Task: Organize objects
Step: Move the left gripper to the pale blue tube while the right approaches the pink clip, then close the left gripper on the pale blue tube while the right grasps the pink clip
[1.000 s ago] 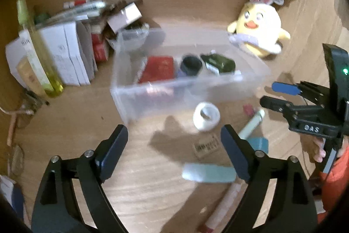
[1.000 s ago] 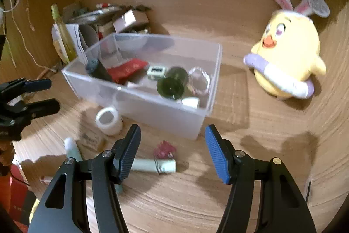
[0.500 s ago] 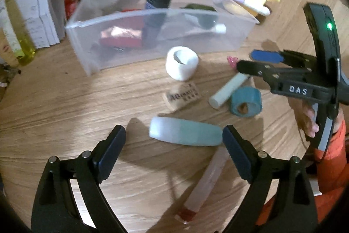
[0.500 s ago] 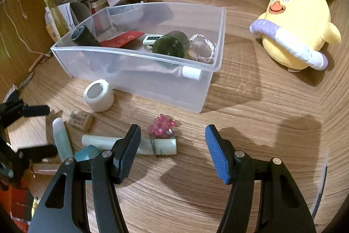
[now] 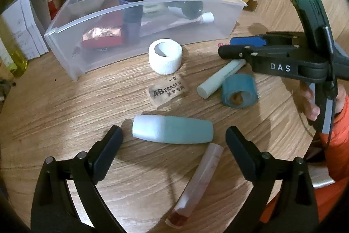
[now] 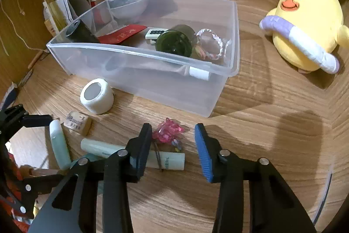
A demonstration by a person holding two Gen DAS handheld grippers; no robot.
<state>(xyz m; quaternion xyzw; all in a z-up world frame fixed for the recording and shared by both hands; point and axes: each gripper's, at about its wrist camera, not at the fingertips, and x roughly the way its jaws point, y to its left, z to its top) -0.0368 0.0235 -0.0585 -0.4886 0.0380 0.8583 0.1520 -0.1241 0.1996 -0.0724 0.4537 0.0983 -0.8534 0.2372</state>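
Two grippers are at work. From the left wrist we note the left gripper, jaws apart and just widened, straddling the teal tube on the table; we advise closing across its width. From the right wrist, the right gripper, jaws narrowing yet untouching, frames the pink clip before the bin; lower before clamping.

- The left gripper has two black fingers with dark, flat pads and round silver screw heads along each arm.
- The right gripper has the same black frame and silver screws, but its pads are ribbed and blue.
- Seen from the left wrist, at 3 o'clock, its black body bears white letters "DAS" and a small green light.
- The person's sleeve is orange.
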